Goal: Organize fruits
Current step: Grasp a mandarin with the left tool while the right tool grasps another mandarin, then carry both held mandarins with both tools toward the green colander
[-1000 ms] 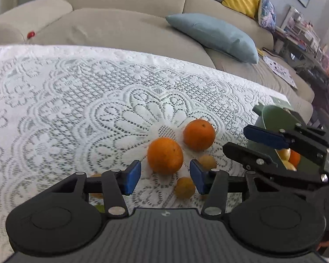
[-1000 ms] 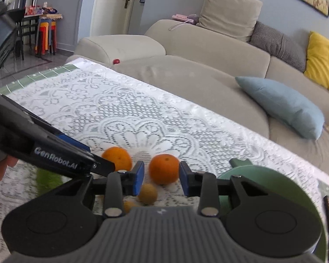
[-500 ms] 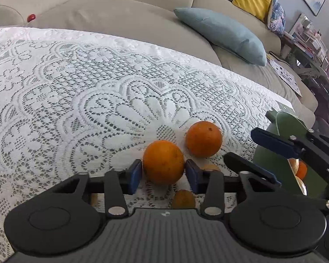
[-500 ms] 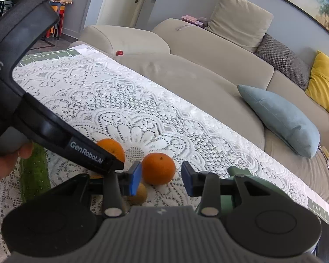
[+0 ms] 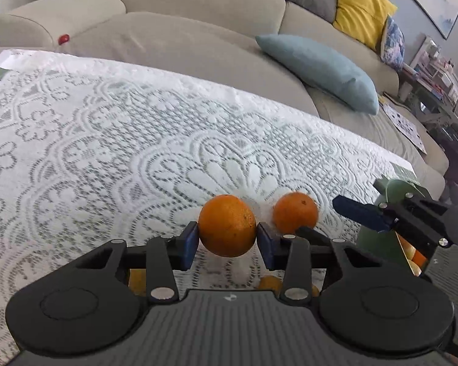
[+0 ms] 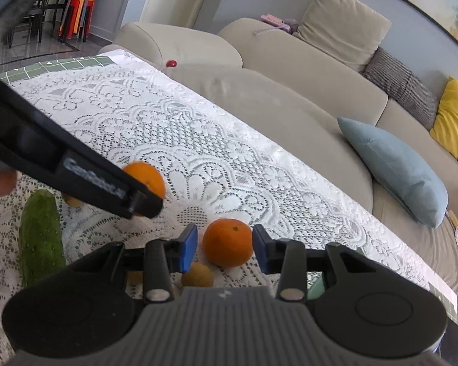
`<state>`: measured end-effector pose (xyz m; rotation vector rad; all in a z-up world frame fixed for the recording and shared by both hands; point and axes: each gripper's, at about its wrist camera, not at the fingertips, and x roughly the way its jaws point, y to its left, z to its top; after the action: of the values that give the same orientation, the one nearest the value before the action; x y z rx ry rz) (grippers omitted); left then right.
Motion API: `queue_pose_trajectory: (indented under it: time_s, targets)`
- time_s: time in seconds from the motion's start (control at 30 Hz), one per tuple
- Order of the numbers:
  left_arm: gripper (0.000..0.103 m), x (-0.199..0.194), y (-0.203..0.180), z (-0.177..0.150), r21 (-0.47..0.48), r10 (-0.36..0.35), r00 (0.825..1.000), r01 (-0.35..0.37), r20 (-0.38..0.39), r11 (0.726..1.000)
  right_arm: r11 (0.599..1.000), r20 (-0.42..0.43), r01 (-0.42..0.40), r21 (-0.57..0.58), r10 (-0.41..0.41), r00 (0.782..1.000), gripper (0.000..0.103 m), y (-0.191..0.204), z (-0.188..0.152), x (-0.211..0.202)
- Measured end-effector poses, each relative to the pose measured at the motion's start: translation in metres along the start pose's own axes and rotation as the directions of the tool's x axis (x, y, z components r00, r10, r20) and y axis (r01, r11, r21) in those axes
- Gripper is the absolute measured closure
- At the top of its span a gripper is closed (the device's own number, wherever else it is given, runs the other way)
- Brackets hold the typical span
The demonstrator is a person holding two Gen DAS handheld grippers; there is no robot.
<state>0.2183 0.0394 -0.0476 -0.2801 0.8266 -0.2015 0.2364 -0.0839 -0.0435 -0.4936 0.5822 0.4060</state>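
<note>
The left tool (image 5: 226, 242) pinches a large orange (image 5: 227, 225) between its blue pads (image 5: 188, 245), both pads pressed against the fruit's sides, and the orange looks raised a little off the lace-covered table (image 5: 107, 152). Just to its right and slightly farther away, a second orange (image 5: 295, 212) sits on the lace. The right tool (image 6: 224, 248) has its fingers spread, one on each side of that second orange (image 6: 227, 242) with a gap on either side, so it touches nothing. Seen from the left camera, the right tool's blue fingertip (image 5: 360, 213) reaches in from the right edge, in front of a green bowl (image 5: 390, 189) that already holds some orange and yellow fruit. A small brownish fruit (image 6: 197, 277) lies on the near side of the second orange, close under the right tool. At the left of the table lies a cucumber (image 6: 39, 236), with another small yellowish fruit (image 6: 71, 202) just beyond it. Behind the table runs a beige sofa (image 6: 290, 91) with a light blue cushion (image 6: 394, 167) on its seat.
</note>
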Motion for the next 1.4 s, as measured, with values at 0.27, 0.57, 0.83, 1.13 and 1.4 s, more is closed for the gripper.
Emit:
queue_pose_trajectory:
  time_s: [0.27,0.57,0.83,1.13,1.4]
  targets:
    - [0.057,-0.007,0.011,0.001,0.001,0.038,0.999,-0.038,0.018,0.999,0.999,-0.08,0.032,0.0,-0.032,0.996,0.066,0.009,0.01,0.016]
    - [0.057,-0.012,0.019,-0.001,-0.002,0.046,0.999,-0.046,0.014,0.999,0.996,-0.147,0.08,0.031,-0.075,0.986,0.061,0.008,0.015,0.035]
    - [0.057,-0.014,0.02,-0.001,0.002,0.036,0.999,-0.036,0.013,0.999,0.989,-0.2,0.13,0.067,-0.114,0.973,0.063,0.001,0.016,0.045]
    - [0.057,-0.016,0.016,-0.003,0.011,0.044,0.999,-0.044,0.007,0.999,0.989,-0.203,0.126,0.073,-0.109,0.973,0.063,0.0,0.016,0.045]
    - [0.057,-0.028,0.011,-0.001,0.014,0.066,0.998,-0.066,0.015,0.998,0.994,-0.143,0.083,0.076,-0.071,0.987,0.064,0.003,0.02,0.023]
